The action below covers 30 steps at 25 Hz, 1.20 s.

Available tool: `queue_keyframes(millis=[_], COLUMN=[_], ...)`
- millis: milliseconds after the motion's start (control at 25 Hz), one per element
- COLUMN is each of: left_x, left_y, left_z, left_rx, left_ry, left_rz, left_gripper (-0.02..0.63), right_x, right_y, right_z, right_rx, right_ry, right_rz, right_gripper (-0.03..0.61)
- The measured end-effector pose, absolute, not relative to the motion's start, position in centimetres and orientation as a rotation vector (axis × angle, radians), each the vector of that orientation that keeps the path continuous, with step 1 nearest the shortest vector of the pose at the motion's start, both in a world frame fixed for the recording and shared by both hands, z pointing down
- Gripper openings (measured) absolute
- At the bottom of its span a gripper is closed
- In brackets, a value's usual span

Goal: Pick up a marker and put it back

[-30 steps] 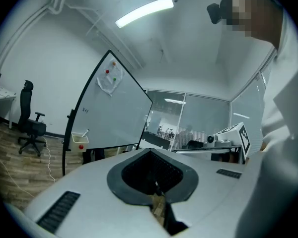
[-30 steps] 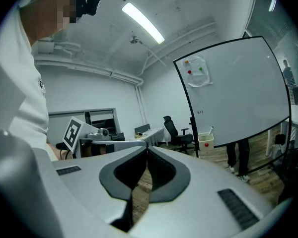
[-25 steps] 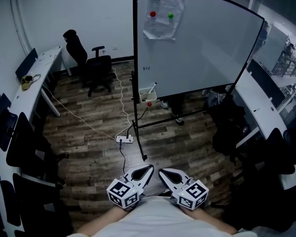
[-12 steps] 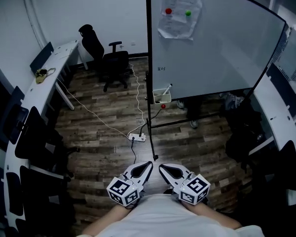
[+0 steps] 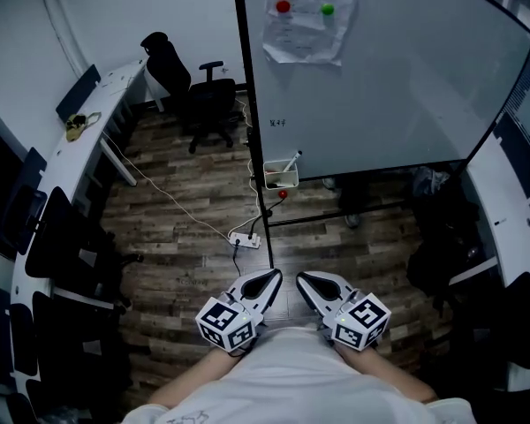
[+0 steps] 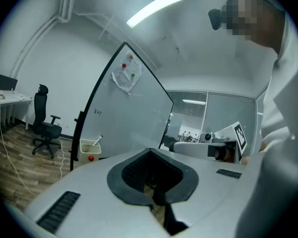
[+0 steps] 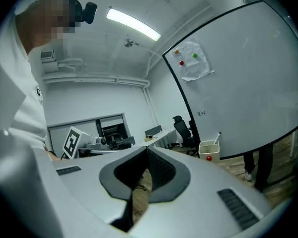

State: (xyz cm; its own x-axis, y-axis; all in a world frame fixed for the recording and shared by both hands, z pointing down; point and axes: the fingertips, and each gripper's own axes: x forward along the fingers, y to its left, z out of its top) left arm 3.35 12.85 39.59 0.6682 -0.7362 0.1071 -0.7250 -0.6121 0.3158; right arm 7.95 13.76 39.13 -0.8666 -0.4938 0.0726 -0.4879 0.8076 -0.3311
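White slim marker (image 5: 291,161) stands in a small white open box (image 5: 280,180) hung on the black post of the whiteboard stand (image 5: 249,104), just under the lower left corner of the large white whiteboard (image 5: 397,87). It sits at the right-hand end of the box. Its long axis is near upright and leans up and to the right in the head view, with the upper end poking out above the box rim. Which end carries the cap is too small to tell. A small red ball-like thing (image 5: 283,193) hangs just below the box.

By my reading the task is at its very start, the approach, with nothing picked up yet. The left gripper (image 5: 267,281) and the right gripper (image 5: 307,283) are held side by side close against the person's white shirt (image 5: 283,378), well apart from the box. Each gripper view shows its jaws clenched tip to tip with nothing between them.

The next move calls for going forward over the brown wooden floor (image 5: 185,201) to the box and parting one pair of jaws. They would then close across the exposed upper part of the marker, so it can be drawn out along its own lean
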Motion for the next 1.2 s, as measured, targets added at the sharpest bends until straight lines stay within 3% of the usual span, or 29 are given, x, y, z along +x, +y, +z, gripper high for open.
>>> queue_keyframes(millis=[400,1200], left_x=[7.3,13.5], left_y=[7.6,1.5], left_z=[38.5,38.3], left_rx=[2.537,2.658], left_ry=[-1.253,-0.942], left_rz=[-0.113,-0.12], left_gripper=[0.005,0.005], right_x=[14.1,19.4], right_y=[9.8,3.9], right_z=[39.5,39.9], right_rx=[-0.817,-1.056], right_ry=[2.95,2.838], right_rz=[-0.549,-0.553], right_gripper=[0.012,0.012])
